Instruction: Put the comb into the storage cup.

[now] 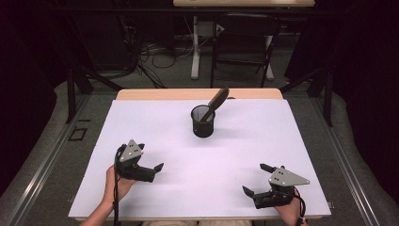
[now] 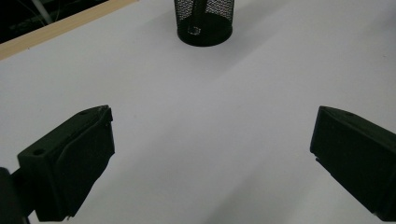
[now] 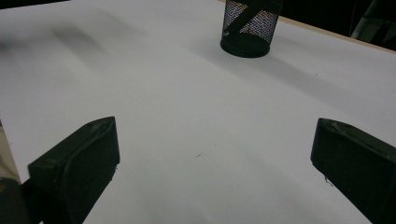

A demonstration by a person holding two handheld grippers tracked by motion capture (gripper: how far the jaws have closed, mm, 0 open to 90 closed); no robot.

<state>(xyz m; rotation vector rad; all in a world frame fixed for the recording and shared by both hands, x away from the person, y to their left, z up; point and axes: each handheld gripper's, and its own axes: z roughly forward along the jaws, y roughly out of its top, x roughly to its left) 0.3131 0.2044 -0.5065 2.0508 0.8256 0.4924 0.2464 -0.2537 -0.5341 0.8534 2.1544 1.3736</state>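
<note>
One black wire-mesh cup (image 1: 203, 121) stands toward the far middle of my white worktop (image 1: 263, 141), with a dark brown-handled utensil (image 1: 215, 102) leaning out of it to the right. My left tool (image 1: 151, 165) and right tool (image 1: 252, 178) rest near the front edge, well apart from the cup, both spread wide and holding nothing.

On the counter (image 1: 155, 122) stands one black mesh cup (image 1: 203, 121), and one dark long-handled tool (image 1: 214, 103) leans in it. Two grippers are in view: one left gripper (image 1: 151, 159) and one right gripper (image 1: 254, 178), each with two black jaws and one grey three-cornered plate. Behind the counter stands one folding chair (image 1: 244, 40).
</note>
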